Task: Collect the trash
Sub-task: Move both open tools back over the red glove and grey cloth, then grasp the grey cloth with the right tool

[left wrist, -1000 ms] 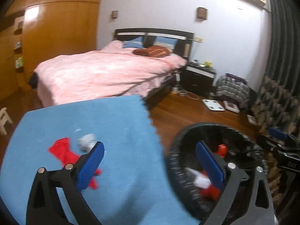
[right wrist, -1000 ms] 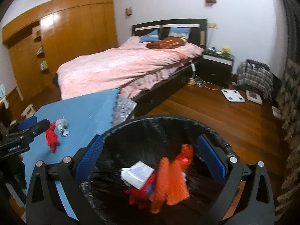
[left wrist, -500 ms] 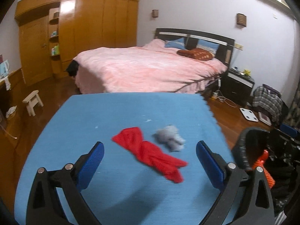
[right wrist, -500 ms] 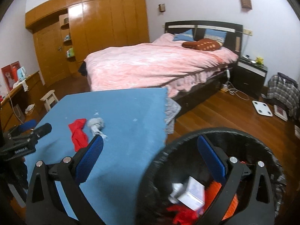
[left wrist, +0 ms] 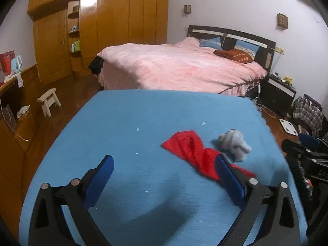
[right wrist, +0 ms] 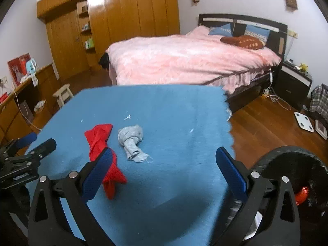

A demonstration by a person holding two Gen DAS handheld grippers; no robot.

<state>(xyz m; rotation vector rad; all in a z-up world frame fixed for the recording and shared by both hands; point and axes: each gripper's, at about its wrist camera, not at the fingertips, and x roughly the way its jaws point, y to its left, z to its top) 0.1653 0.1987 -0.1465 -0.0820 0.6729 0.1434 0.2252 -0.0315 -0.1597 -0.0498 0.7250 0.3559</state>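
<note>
We hold both the left gripper (left wrist: 164,176) and right gripper (right wrist: 164,168) spread wide and empty above the blue cloth-covered table (right wrist: 174,106); this readies them for the crumpled red wrapper (right wrist: 102,149) and grey wadded mask (right wrist: 131,141).

Blue table (right wrist: 174,106) bears red wrapper (right wrist: 100,141), grey mask (perhaps) (right wrist: 131,141), white crumbs (right wrist: 127,117).

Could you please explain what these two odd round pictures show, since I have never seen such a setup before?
No robot here: a person carries two handheld grippers, each with a fisheye camera looking along its blue-padded fingers. One picture is from the left gripper, one from the right gripper. Both are open and hold nothing. Below lies a blue mat with a red cloth scrap and a crumpled grey face mask beside it. The black trash bin stands at the right.
</note>
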